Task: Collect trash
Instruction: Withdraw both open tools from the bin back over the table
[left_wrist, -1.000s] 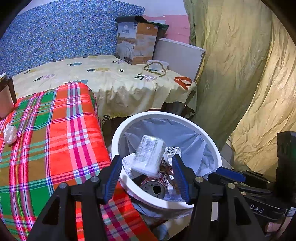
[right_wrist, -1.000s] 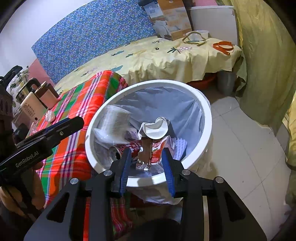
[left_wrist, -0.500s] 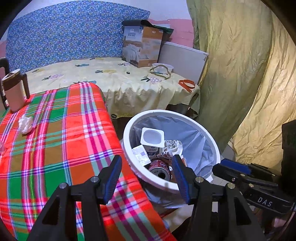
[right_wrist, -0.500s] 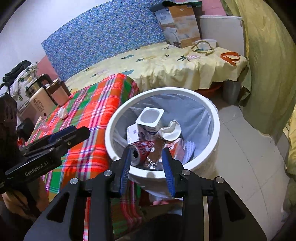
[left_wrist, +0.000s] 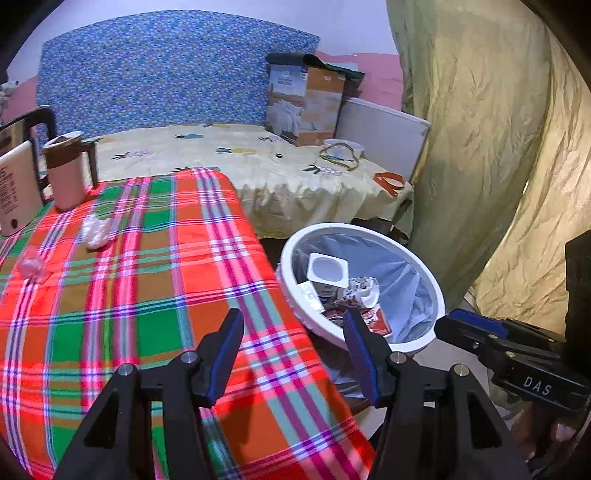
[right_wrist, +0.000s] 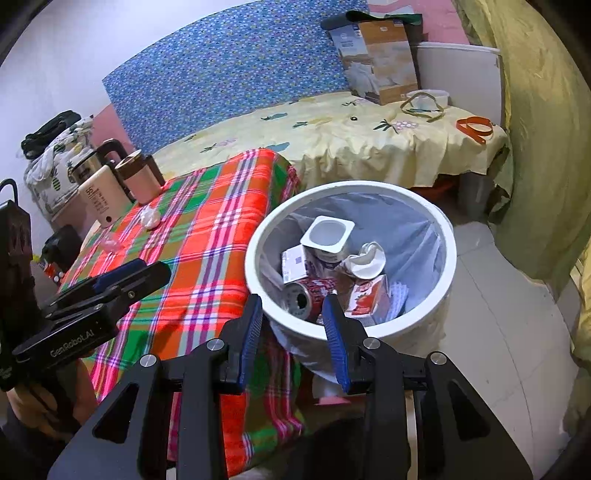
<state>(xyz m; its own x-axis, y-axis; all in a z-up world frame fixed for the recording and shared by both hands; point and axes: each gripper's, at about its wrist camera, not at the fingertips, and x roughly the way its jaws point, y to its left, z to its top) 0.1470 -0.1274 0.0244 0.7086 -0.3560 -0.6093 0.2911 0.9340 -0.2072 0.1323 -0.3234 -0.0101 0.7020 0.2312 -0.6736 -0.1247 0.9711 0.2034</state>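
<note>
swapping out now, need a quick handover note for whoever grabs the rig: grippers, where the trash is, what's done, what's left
Left gripper: open, empty, over the plaid tablecloth.
Right gripper: open, empty, at the near rim of the white bin.
Done: yogurt cup, red can, crumpled cup and cartons lie in the bin.
Left: white tissue wad and small pink scrap lie on the tablecloth by the pink mug.

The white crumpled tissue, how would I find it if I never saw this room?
Look at the plaid tablecloth next to the white bin. Near its far end, just in front of the pink mug, lies the crumpled tissue. It is white and wrinkly, unlike the small pink scrap nearby.
</note>
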